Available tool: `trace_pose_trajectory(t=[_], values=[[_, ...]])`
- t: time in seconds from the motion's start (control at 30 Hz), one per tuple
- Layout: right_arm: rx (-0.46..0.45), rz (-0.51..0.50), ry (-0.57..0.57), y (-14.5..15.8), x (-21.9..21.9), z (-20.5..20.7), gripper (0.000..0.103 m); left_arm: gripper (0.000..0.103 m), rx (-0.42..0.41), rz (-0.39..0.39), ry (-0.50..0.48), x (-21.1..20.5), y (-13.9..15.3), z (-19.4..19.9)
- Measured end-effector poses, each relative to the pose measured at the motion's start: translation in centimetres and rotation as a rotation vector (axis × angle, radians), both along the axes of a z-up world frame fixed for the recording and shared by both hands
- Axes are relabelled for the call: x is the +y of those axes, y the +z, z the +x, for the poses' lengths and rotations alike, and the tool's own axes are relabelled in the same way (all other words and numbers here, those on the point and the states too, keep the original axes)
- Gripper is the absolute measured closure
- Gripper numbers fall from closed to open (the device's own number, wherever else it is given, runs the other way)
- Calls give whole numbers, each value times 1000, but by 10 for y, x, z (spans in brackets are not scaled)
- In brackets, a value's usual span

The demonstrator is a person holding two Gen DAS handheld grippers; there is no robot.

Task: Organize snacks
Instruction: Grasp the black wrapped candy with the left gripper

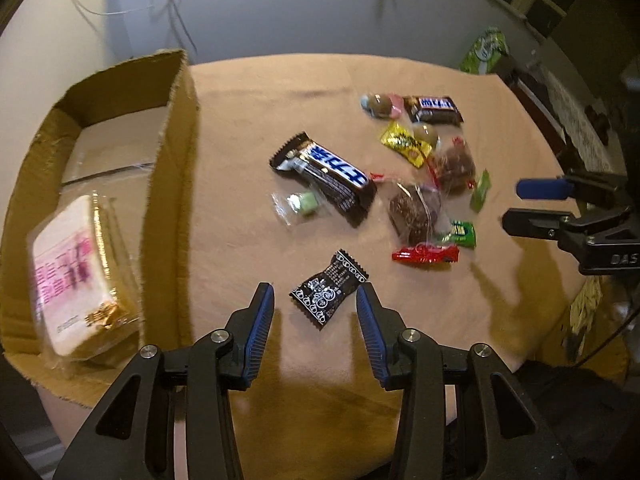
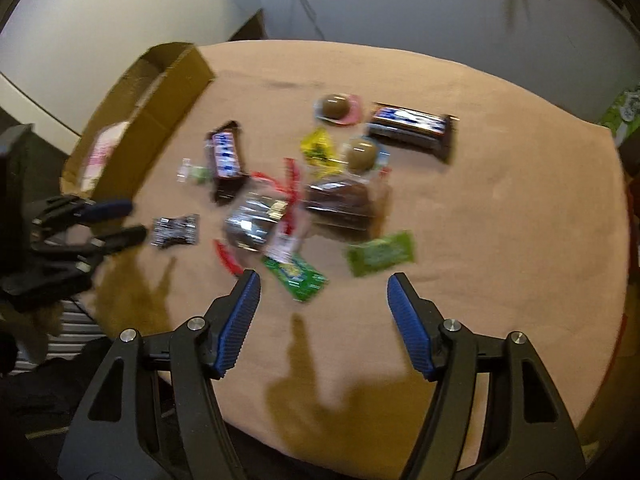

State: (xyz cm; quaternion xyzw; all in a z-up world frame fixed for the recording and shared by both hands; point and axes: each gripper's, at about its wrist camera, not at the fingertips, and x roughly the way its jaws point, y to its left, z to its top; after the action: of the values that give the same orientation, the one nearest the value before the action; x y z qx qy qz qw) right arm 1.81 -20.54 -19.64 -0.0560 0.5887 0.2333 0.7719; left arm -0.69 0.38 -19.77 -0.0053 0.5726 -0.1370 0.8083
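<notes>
Several snacks lie loose on a tan cloth (image 1: 248, 92). My left gripper (image 1: 316, 292) is open, and a small black patterned candy (image 1: 329, 294) lies on the cloth between its blue pads, untouched by either. Beyond it are a dark chocolate bar (image 1: 326, 178), two brown cakes in clear wrap (image 1: 414, 208) and a red candy (image 1: 426, 255). My right gripper (image 2: 323, 280) is open and empty over the cloth, close to a green wrapper (image 2: 298, 276) and a green packet (image 2: 380, 258). It also shows at the right edge of the left wrist view as the right gripper (image 1: 516, 204).
An open cardboard box (image 1: 172, 160) stands at the left with a wrapped sandwich (image 1: 76, 276) inside. A second chocolate bar (image 2: 412, 126) and round foil sweets (image 2: 336, 107) lie at the back. A green bag (image 1: 484, 50) sits past the table's far right edge.
</notes>
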Motion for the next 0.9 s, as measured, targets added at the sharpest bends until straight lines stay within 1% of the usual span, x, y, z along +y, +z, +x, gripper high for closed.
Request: trace_pose_trajectory(t=[0.17,0.3,0.43,0.6,0.73,0.77,0.83,0.87,0.9], values=[[11,49,55,-3,39,6,34,61,8,23,-51,-8,-9,5],[33,40,69,-16,62,13,34,61,19,29,-90,-14,-16,9],[98,39,43,-33,69,20,34,61,28,54,-119,-17,-24,10],[124,13,24,-46,72,22,36,61,24,78,-135,-21,-29,8],[116,-7,26,-50,76,25,36,62,5,99,-142,-24,-29,6],[113,-12,29,-50,78,25,37,65,1,100,-136,-25,-29,6],[107,-28,35,-50,81,25,42,70,-7,103,-120,-27,-29,5],[104,-34,37,-49,82,25,43,76,-10,101,-110,-26,-29,5],[103,-35,37,-49,82,25,46,80,-12,98,-99,-24,-28,6]])
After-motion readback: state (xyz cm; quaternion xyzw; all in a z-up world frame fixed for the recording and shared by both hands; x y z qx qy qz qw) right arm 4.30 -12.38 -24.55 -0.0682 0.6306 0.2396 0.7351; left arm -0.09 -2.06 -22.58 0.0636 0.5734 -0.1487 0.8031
